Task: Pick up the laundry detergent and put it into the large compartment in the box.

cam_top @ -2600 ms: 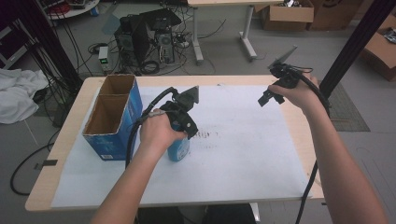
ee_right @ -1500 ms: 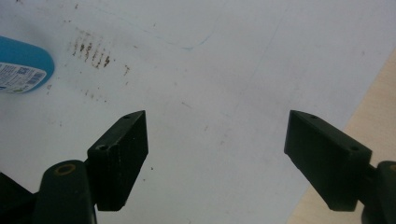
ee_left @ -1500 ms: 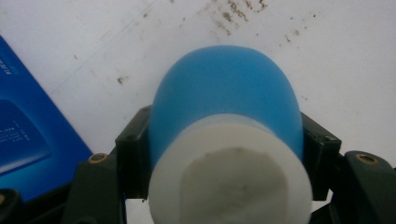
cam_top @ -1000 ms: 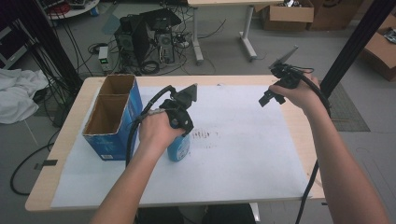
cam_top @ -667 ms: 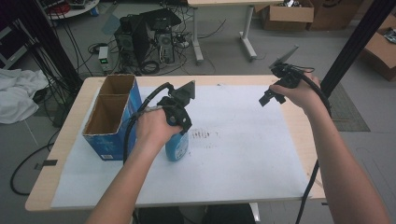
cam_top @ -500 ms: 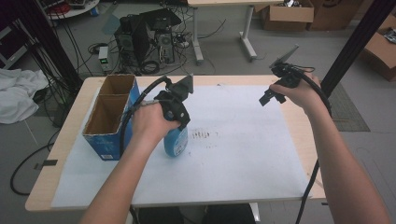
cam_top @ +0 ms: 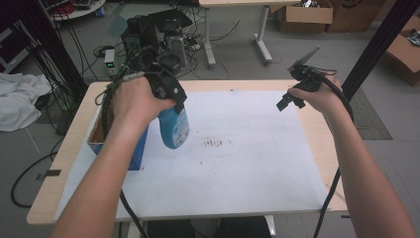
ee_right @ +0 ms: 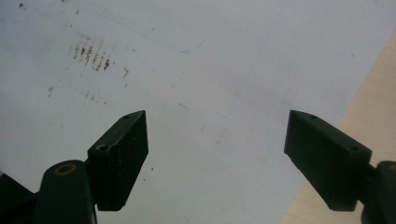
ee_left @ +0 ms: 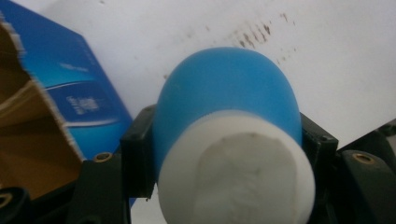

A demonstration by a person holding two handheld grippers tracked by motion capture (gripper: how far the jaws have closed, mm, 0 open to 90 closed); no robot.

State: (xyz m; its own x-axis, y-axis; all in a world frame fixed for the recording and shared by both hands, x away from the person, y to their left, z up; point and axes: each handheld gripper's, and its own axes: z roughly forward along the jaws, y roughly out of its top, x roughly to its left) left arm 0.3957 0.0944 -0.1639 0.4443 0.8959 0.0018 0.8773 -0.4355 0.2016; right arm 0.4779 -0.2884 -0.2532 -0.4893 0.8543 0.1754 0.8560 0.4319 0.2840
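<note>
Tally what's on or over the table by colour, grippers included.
Blue: 2, bottle, open box
White: 1, paper sheet
Black: 2, left gripper, right gripper
Total: 5

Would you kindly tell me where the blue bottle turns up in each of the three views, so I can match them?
High view: the blue bottle hangs left of centre, clamped in the left hand-held gripper beside the blue box.
Left gripper view: it sits at centre, seen end on, between the jaws.
Right gripper view: the bottle is not in it.
Shared landmark: the dark smudges on the white sheet.
</note>
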